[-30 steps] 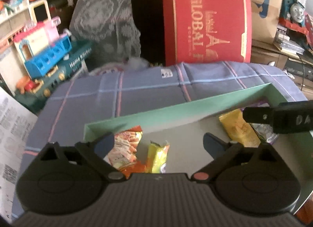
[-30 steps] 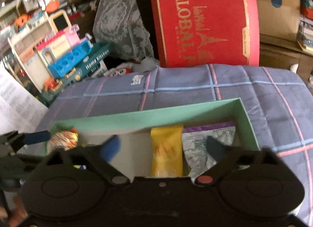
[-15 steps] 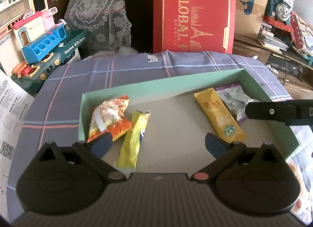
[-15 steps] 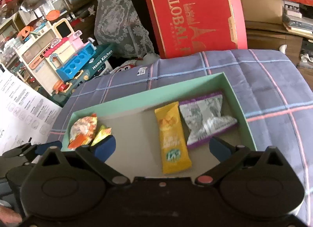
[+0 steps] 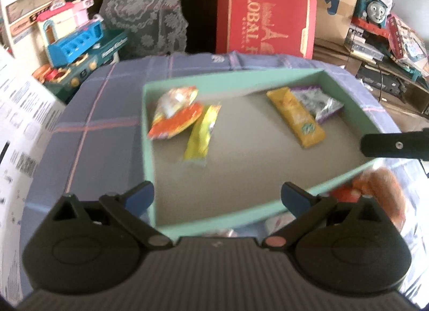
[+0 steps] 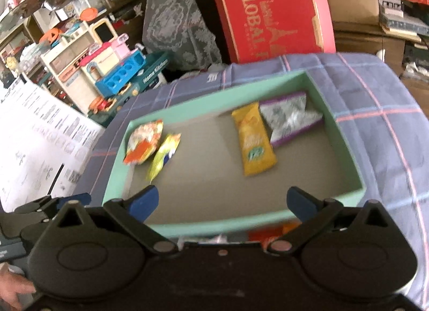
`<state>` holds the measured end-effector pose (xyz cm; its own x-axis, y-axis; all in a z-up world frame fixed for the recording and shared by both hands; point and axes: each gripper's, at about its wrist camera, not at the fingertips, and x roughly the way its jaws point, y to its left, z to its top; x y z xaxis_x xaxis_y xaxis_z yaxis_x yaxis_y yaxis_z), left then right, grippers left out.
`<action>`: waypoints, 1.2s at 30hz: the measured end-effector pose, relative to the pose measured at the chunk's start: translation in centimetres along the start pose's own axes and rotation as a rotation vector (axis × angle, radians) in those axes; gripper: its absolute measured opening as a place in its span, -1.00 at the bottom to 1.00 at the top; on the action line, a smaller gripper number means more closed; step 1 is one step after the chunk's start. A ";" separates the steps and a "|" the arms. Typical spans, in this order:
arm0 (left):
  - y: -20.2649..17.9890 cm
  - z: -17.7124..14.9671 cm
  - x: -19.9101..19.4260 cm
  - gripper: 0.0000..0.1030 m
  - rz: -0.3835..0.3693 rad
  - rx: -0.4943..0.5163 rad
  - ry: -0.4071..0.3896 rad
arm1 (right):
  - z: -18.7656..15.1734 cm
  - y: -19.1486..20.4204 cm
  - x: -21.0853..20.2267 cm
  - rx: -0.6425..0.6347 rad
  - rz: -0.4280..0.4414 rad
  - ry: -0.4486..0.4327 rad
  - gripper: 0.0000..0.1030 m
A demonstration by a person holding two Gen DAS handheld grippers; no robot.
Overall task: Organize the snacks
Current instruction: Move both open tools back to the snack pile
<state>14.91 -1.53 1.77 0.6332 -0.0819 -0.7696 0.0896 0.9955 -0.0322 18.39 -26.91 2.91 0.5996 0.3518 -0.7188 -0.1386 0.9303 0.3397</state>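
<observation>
Snacks in box: four packets lay on the grey floor of the mint-green box (image 5: 148, 134); an orange-and-white bag (image 5: 174, 112) sat in the far left corner, touching a yellow-green packet (image 5: 201, 134) just beside it.
Right side of box: a yellow bar packet (image 5: 296, 118) lay next to a purple-edged silver packet (image 5: 316, 102) in the far right corner, the two touching or overlapping.
Loose snacks: blurred orange and red packets (image 5: 375, 190) lay outside the near wall of the box, on the cloth.
Left gripper (image 5: 217, 195): jaws spread wide, nothing between them, held above the near edge of the box.
Right gripper (image 6: 222, 199): jaws likewise spread and empty, over the near edge.
Surface: box rested on a blue checked cloth (image 6: 375, 112).
Surroundings: a red carton (image 5: 265, 13) stood behind; a toy kitchen (image 6: 107, 70) stood at the left.
</observation>
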 end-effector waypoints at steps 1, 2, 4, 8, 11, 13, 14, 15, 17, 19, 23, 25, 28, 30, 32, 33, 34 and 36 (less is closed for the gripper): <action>0.5 -0.8 -0.2 1.00 0.003 -0.008 0.011 | -0.6 0.2 0.0 -0.001 0.003 0.009 1.00; 1.0 -1.4 -0.2 1.00 0.004 -0.014 0.020 | -1.3 0.4 -0.1 -0.002 0.006 0.020 1.00; 1.9 -2.8 -0.3 1.00 0.009 -0.032 0.043 | -2.4 0.7 0.0 -0.005 0.011 0.039 1.00; 3.5 -5.4 -0.3 1.00 0.015 -0.062 0.081 | -4.9 1.5 0.3 -0.018 0.027 0.087 1.00; 4.4 -7.3 0.0 1.00 0.024 -0.074 0.112 | -6.6 2.3 0.6 -0.028 0.053 0.123 1.00; 4.8 -8.1 0.2 1.00 0.036 -0.078 0.123 | -7.7 2.8 0.9 -0.034 0.073 0.144 1.00; 5.0 -8.6 0.3 1.00 0.045 -0.080 0.129 | -8.2 3.1 1.0 -0.038 0.081 0.154 1.00; 5.2 -8.8 0.4 1.00 0.052 -0.079 0.134 | -8.8 3.3 1.1 -0.042 0.090 0.163 1.00; 5.6 -9.5 0.7 1.00 0.068 -0.080 0.143 | -9.6 3.6 1.3 -0.044 0.101 0.179 1.00; 6.0 -9.9 1.0 1.00 0.080 -0.085 0.153 | -10.2 3.8 1.6 -0.045 0.107 0.197 1.00; 6.8 -10.1 1.4 1.00 0.069 -0.113 0.153 | -11.5 4.4 2.0 -0.058 0.107 0.221 1.00; 7.2 -10.1 1.5 1.00 0.073 -0.123 0.147 | -11.7 4.7 2.2 -0.070 0.105 0.225 1.00; 8.1 -10.2 1.4 1.00 0.071 -0.143 0.142 | -11.8 4.8 2.2 -0.085 0.110 0.229 1.00; 8.7 -10.4 1.2 1.00 0.071 -0.152 0.139 | -12.0 5.2 2.4 -0.106 0.110 0.231 1.00; 9.2 -10.5 1.0 1.00 0.069 -0.163 0.138 | -12.1 5.6 2.5 -0.133 0.103 0.229 0.94; 9.5 -10.5 1.0 1.00 0.066 -0.173 0.137 | -12.2 5.8 2.6 -0.150 0.096 0.227 0.86; 9.8 -10.6 0.8 1.00 0.063 -0.184 0.137 | -12.4 6.0 2.8 -0.164 0.090 0.229 0.85; 10.2 -10.6 0.6 1.00 0.055 -0.205 0.133 | -12.6 6.3 3.1 -0.180 0.089 0.242 0.65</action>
<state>8.05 9.14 -5.80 0.5248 -0.0334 -0.8506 -0.1089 0.9884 -0.1060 9.43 -18.59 -4.82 0.3772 0.4273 -0.8217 -0.3321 0.8906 0.3107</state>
